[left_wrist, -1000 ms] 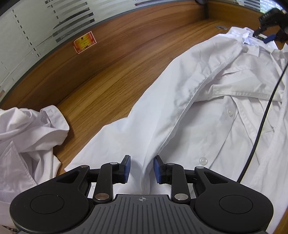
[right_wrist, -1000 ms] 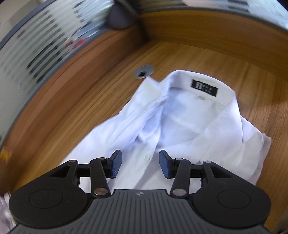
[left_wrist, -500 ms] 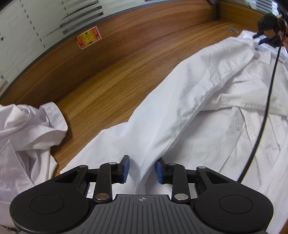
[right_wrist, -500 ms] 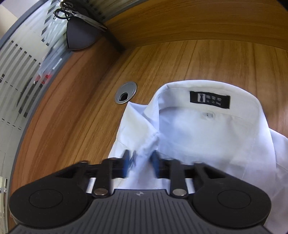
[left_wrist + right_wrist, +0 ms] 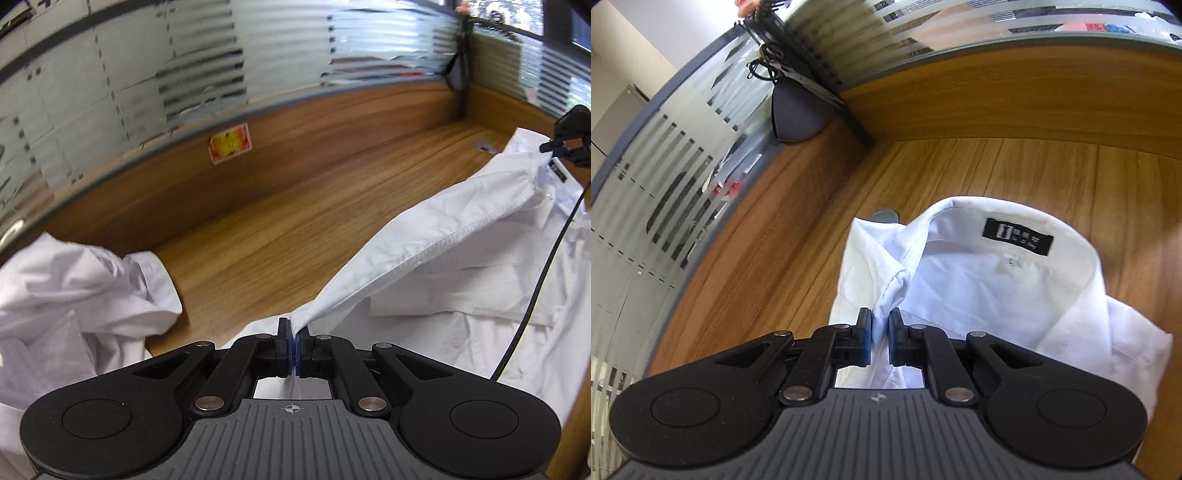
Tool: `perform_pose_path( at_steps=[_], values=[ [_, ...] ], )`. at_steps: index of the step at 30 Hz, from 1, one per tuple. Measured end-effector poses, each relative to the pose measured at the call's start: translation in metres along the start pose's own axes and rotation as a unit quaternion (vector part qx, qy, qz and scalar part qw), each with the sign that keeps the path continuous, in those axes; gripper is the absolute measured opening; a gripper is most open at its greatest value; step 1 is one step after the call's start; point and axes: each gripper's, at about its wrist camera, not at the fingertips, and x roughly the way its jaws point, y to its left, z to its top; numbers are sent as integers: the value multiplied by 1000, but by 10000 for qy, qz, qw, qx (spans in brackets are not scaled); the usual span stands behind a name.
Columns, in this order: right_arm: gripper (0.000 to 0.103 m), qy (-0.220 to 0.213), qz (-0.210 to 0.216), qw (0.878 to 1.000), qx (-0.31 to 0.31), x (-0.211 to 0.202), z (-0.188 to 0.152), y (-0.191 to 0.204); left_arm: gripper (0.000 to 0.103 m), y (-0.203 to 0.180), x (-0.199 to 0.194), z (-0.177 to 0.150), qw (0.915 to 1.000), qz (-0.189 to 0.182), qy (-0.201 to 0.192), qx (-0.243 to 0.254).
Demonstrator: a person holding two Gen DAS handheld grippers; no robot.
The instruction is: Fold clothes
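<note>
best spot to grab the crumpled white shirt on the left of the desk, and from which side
Grip the cuffed sleeve end of the crumpled shirt, coming from the bare desk side: it juts free of the heap, a flat edge, probably easiest to pinch.

Both tongs (image 5: 294, 343) (image 5: 881, 338) are black, with blue pads, silver rivets and ribbed grey bases.

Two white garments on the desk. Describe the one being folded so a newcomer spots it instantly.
On the wooden desk, look right of the crumpled white heap. The spread-out white shirt has a black collar label, and both the left claw and right claw pinch it; the heap lies untouched.
</note>
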Motion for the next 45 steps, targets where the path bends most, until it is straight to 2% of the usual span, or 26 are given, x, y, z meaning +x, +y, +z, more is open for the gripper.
perform_pose_path(
  at_steps=[4, 8, 13, 17, 19, 21, 23, 24, 25, 30, 31, 33, 39, 45],
  values=[
    [10, 257, -140, 9996, -38, 1, -1, -9, 4, -4, -3, -4, 9998, -72, 30, 175],
    [10, 326, -241, 9990, -204, 14, -4, -8, 4, -13, 14, -9, 9990, 63, 223, 395],
    [10, 364, -421, 9977, -385, 36, -11, -4, 4, -18, 42, -21, 9951, 120, 670, 713],
    [10, 416, -733, 9936, -746, 54, -20, 0, 4, -23, 62, -36, 9897, 81, 1128, 881],
    [10, 452, -858, 9907, -956, 60, -26, 1, 4, -26, 65, -40, 9893, 144, 1096, 947],
    [11, 481, -956, 9870, -1198, 66, -31, 2, 4, -24, 64, -41, 9904, 158, 1093, 834],
    [15, 489, -1062, 9820, -1486, 70, -35, 6, 10, -19, 62, -42, 9923, 171, 1070, 599],
    [16, 480, -1118, 9794, -1609, 69, -35, 9, 15, -15, 59, -43, 9933, 162, 1054, 442],
    [21, 451, -1169, 9772, -1716, 66, -35, 13, 26, -11, 56, -44, 9942, 140, 1033, 280],
    [42, 60, -1313, 9654, -2253, 35, -41, 34, 28, -5, 18, -44, 9972, -258, 628, -307],
    [46, -18, -1289, 9625, -2388, 27, -44, 39, 28, -8, 11, -40, 9974, -337, 530, -366],
    [47, -46, -1031, 9576, -2688, 14, -54, 53, 28, -16, 6, -28, 9977, -421, 330, -410],
    [48, 283, 111, 9445, -3270, -3, -99, 94, 29, -43, 24, 12, 9962, -677, -74, -546],
    [48, 783, 842, 9210, -3723, 6, -145, 135, 28, -69, 59, 43, 9944, -971, -42, -425]
  ],
)
